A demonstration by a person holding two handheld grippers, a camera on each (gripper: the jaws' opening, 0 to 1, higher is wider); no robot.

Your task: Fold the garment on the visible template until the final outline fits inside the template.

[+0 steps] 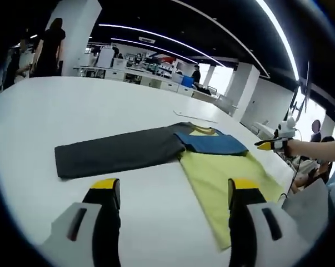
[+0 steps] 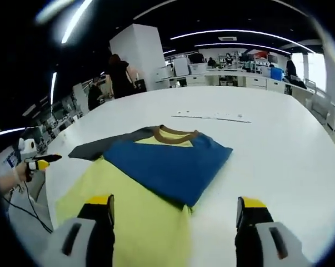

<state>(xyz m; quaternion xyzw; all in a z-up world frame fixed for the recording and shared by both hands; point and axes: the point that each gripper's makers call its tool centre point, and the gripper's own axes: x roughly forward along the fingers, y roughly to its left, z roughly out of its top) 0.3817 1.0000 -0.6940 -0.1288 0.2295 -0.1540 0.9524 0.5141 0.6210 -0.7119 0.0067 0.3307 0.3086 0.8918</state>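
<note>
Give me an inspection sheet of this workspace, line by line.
Surface: large white table, mostly bare.
Job's things: yellow T-shirt with one dark grey sleeve and one blue sleeve, lying flat; grey sleeve stretched out, blue sleeve folded over the chest. Template: cannot tell.
Clutter: thin white strip beyond the collar.
Grippers: left tongs open, right tongs open, both holding nothing.
Cables: dark cable off the table edge.
Surroundings: open office, white pillar, desks, people standing.
</note>
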